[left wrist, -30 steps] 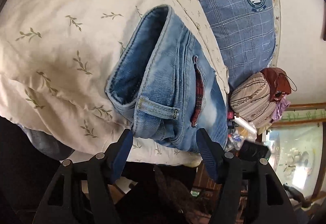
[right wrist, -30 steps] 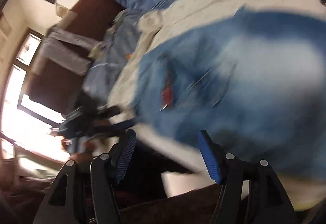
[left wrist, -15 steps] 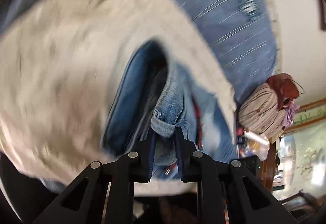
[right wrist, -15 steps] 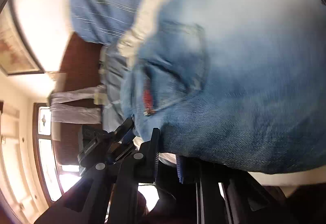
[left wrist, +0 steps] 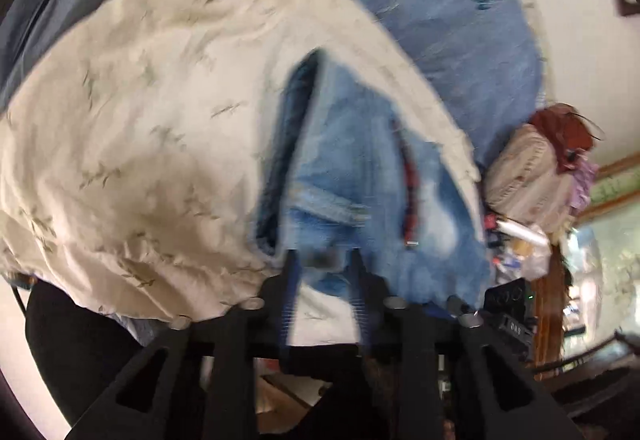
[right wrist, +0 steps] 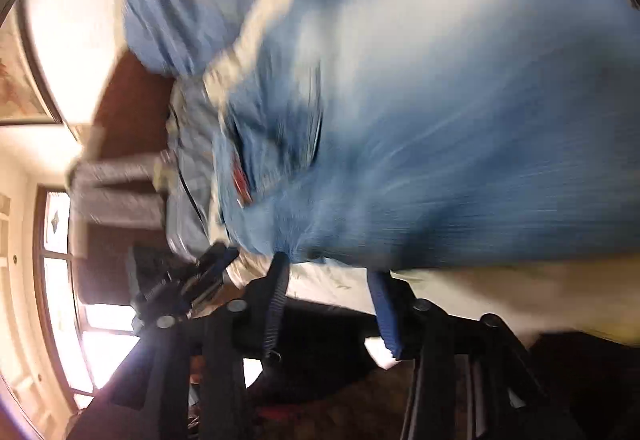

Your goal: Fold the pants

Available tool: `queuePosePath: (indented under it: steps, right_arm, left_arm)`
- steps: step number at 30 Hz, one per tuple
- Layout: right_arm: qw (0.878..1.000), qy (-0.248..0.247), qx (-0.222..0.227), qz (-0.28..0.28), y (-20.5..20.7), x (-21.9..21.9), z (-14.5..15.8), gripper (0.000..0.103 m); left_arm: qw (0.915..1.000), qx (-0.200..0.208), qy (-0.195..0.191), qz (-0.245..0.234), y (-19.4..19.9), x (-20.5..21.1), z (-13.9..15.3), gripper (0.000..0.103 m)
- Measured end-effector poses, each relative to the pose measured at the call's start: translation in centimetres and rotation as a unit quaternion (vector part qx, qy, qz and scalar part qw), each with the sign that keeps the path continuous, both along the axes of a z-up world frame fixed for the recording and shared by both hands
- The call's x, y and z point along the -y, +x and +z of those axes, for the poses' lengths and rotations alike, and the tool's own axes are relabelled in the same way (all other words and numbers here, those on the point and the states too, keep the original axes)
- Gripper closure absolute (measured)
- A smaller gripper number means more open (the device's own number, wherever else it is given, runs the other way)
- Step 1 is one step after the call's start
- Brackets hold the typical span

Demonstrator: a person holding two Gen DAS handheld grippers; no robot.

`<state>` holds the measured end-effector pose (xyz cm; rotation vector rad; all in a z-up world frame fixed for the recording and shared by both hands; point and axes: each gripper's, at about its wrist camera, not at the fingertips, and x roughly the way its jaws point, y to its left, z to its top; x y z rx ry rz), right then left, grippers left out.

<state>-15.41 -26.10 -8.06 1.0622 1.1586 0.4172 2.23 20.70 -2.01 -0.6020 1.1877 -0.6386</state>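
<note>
Meanwhile, both tools part their jaws over a bed. Just ahead of the left tool (left wrist: 322,260), faded blue jeans (left wrist: 360,176) lie on a cream leaf-print blanket (left wrist: 140,120); their waistband edge sits between its blue pads (left wrist: 290,280), but blur hides whether the pads still press it. Ahead of the right tool (right wrist: 330,272), the jeans fill the blurred view, their lower edge at its fingertips with a gap visible. A blue checked quilt (left wrist: 440,20) lies beyond.
</note>
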Motion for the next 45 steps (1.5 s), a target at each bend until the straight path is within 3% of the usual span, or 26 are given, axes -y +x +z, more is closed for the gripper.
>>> queuePosePath:
  steps: [2,4,5,6,8,11,15,16,17,19,23,27,28,29,31,34,35,38,42,43,44,45]
  right_arm:
    - [0.996,-0.022,0.022,-0.085,-2.6,5.1,1.5,0.053]
    - [0.976,-0.059,0.041,-0.205,-5.9,11.6,2.8,0.049]
    - [0.962,-0.075,0.043,-0.259,-7.4,14.4,3.1,0.046]
    - [0.94,-0.104,0.044,-0.322,-9.0,17.9,3.6,0.046]
    - [0.912,-0.146,0.041,-0.381,-10.2,21.6,4.2,0.045]
    - [0.889,-0.164,0.042,-0.425,-9.5,25.5,3.9,0.043]
    - [0.887,-0.229,0.022,-0.401,-7.0,26.8,2.7,0.036]
    - [0.892,-0.243,0.018,-0.381,-6.0,26.6,2.3,0.047]
    - [0.894,-0.259,0.025,-0.365,-5.3,26.3,2.6,0.096]
    - [0.898,-0.287,0.046,-0.332,-3.7,25.9,3.7,0.096]
    - [0.885,-0.303,0.1,-0.34,-2.0,27.1,6.8,0.096]
    - [0.886,-0.344,0.006,-0.31,1.8,28.9,2.6,0.092]
    - [0.889,-0.339,0.001,-0.308,1.6,28.8,2.0,0.091]
    - [0.887,-0.333,0.015,-0.32,0.8,28.6,2.3,0.087]
    - [0.882,-0.311,0.036,-0.351,-1.6,28.3,3.6,0.066]
    - [0.866,-0.265,0.065,-0.419,-7.5,27.5,5.4,0.043]
    - [0.862,-0.249,0.063,-0.437,-9.2,27.2,5.3,0.039]
    - [0.864,-0.213,0.032,-0.455,-12.8,26.0,3.7,0.039]
    - [0.864,-0.218,-0.015,-0.453,-14.2,25.1,1.2,0.039]
    - [0.866,-0.222,-0.024,-0.447,-13.8,25.1,0.6,0.05]
    - [0.873,-0.219,-0.02,-0.435,-13.4,25.2,0.2,0.088]
    - [0.878,-0.222,-0.01,-0.424,-12.9,25.3,0.5,0.086]
  left_arm:
    - [0.9997,0.013,-0.017,-0.007,-0.4,0.0,0.7,0.049]
    - [0.9993,0.02,-0.026,-0.019,-0.7,0.6,0.9,0.042]
    - [0.9992,0.02,-0.023,-0.025,-0.7,0.9,0.6,0.04]
    - [0.9994,0.016,-0.012,-0.029,-0.4,1.7,0.2,0.04]
    - [0.9996,-0.007,0.005,-0.027,0.4,2.0,-1.4,0.04]
    - [0.999,-0.036,0.021,-0.012,1.6,3.1,-2.6,0.041]
    - [0.9986,-0.035,0.039,-0.009,2.4,4.6,-1.7,0.041]
    - [0.9983,-0.033,0.047,-0.013,2.3,4.9,-1.5,0.043]
    - [0.9981,-0.035,0.049,-0.015,2.1,5.3,-1.1,0.046]
    - [0.9978,-0.04,0.048,-0.022,1.7,5.9,-0.6,0.047]
    - [0.9961,-0.042,0.075,-0.018,1.8,7.4,-0.8,0.047]
    - [0.993,-0.064,0.097,-0.021,2.3,8.9,-2.0,0.047]
    - [0.9931,-0.059,0.097,-0.026,2.3,9.0,-1.6,0.047]
    - [0.9935,-0.054,0.095,-0.032,2.3,9.0,-1.1,0.049]
    - [0.995,-0.038,0.08,-0.047,1.8,8.8,0.1,0.049]
    - [0.9959,-0.008,0.05,-0.075,0.6,8.5,1.8,0.048]
    - [0.9954,0.001,0.045,-0.084,0.3,8.7,2.1,0.046]
    - [0.9931,0.002,0.066,-0.097,0.2,9.8,1.3,0.045]
    - [0.9914,-0.05,0.081,-0.089,1.3,10.6,-1.4,0.047]
    - [0.9908,-0.063,0.081,-0.088,1.6,10.8,-1.7,0.052]
    - [0.991,-0.069,0.073,-0.089,2.1,11.0,-1.7,0.059]
    - [0.9913,-0.064,0.069,-0.092,2.1,11.3,-1.2,0.059]
